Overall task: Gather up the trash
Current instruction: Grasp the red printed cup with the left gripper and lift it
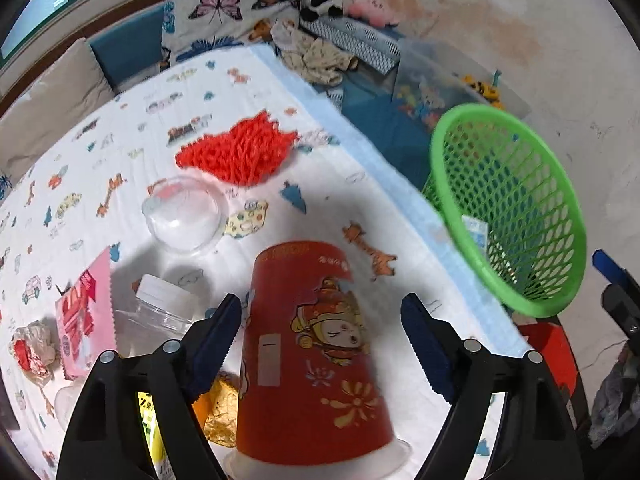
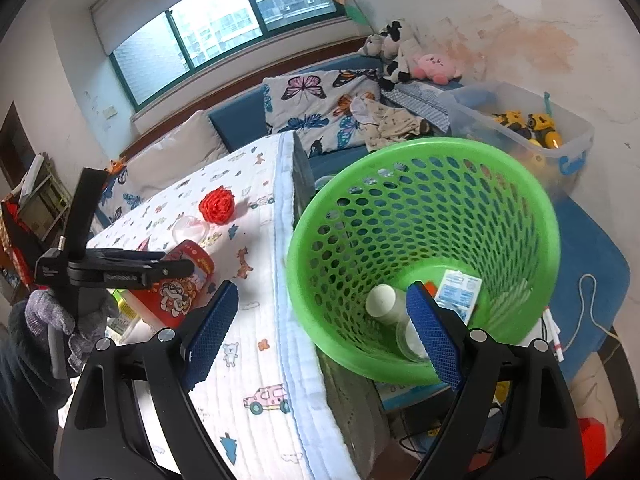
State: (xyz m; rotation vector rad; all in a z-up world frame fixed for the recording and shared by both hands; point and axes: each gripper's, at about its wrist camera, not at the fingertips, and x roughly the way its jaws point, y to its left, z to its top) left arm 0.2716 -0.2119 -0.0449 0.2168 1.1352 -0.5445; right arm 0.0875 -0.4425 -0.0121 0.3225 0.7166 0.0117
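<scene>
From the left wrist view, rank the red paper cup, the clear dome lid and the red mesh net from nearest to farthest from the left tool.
1. Red paper cup: upside down between the open fingers of the left tool.
2. Clear dome lid: ahead, to the left.
3. Red mesh net: farthest, mid-table beyond the lid.

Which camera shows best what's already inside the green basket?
Right wrist: it looks straight into the green basket, showing a white-capped bottle and a packet. Left wrist sees it side-on, contents mostly hidden.
</scene>
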